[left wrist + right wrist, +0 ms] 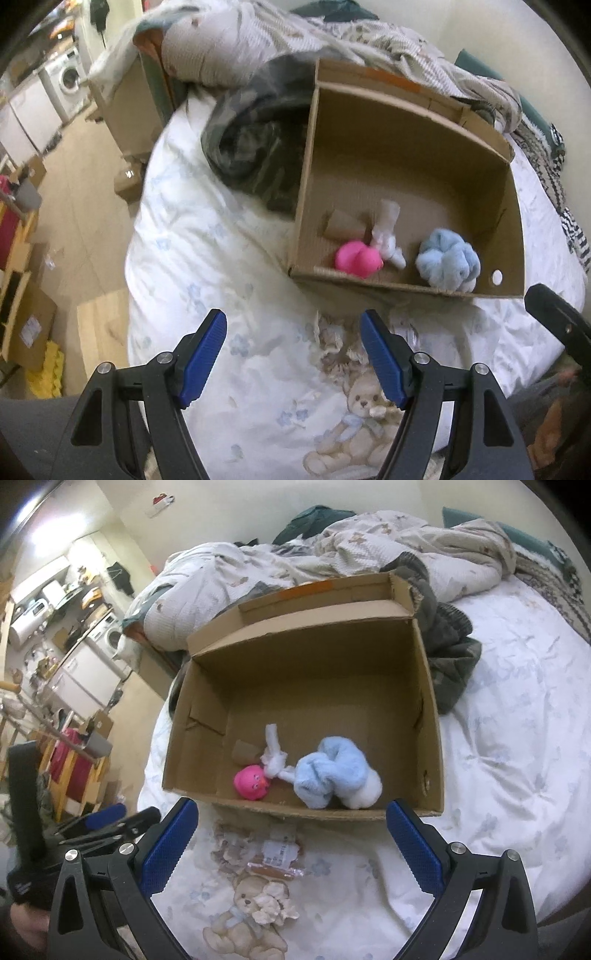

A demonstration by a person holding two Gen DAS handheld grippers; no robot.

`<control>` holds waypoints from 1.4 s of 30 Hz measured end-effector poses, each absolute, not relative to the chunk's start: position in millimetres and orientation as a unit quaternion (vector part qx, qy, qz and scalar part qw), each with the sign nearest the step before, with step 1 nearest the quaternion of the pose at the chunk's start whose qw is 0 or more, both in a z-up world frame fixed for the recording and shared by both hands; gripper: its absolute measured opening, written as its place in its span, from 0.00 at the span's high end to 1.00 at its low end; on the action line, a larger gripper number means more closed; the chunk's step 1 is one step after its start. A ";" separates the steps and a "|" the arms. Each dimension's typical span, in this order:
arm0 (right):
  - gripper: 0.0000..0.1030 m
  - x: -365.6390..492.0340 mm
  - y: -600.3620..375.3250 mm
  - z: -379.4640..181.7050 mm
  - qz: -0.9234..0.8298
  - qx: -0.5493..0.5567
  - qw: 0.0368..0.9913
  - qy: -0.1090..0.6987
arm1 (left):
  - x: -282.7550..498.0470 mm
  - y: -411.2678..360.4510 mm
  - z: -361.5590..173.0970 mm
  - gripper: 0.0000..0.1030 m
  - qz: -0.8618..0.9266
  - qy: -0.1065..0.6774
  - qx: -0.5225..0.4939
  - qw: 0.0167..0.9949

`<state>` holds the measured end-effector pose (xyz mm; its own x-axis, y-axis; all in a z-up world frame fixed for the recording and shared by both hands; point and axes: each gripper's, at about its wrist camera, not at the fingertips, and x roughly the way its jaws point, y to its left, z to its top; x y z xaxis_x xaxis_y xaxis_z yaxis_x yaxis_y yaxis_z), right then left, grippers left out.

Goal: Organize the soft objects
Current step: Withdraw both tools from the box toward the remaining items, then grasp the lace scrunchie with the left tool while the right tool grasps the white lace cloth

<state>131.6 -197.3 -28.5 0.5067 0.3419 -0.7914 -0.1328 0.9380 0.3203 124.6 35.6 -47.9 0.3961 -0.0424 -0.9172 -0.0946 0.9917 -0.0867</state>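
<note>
Now both grippers hang over a bed, tilted down toward an open cardboard box (432, 716) that sits on the white flower-print duvet (517, 738). Inside the box, close to its near wall, lie three soft things: a pink toy (251, 781) with a small face toward the near-left corner, a knotted white cloth (274, 757) touching it on the far side, and a pale blue and white fluffy bundle (338, 779) just beside them, nearer the middle of the near wall.

Outside the box, just in front of that near wall, a frayed beige rope toy (338, 345) rests on the duvet beside a printed teddy bear (364, 402); the right wrist view also shows a brownish wrapped item with a white label (279, 853) there, though blur leaves its kind unclear.

Left gripper (293, 325) has its blue pads spread apart with nothing between them, only duvet below. Right gripper (291, 812) likewise stands released and empty, its fingertips level with the box's near wall. Behind the box are a dark rumpled garment (450, 653) and a heaped blanket (369, 542).
</note>
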 end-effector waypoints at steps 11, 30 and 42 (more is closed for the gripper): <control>0.04 133.0 -194.2 -97.2 0.175 0.137 0.760 0.611 | 141.5 39.0 -84.7 0.31 0.016 0.620 -0.115 0.776; 0.04 136.3 -201.9 -115.7 0.154 0.146 0.739 0.640 | 169.5 -5.2 -158.3 0.68 0.002 0.710 -0.117 0.695; 0.24 128.5 -167.9 -141.4 0.211 0.122 0.683 0.688 | 155.8 6.4 -128.6 0.87 -0.013 0.683 -0.090 0.725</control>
<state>128.5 -167.9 -141.4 -0.0364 0.4568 -0.8888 -0.1211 0.8809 0.4576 155.8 6.4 -128.6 0.0679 -0.1411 -0.9877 -0.1037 0.9836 -0.1476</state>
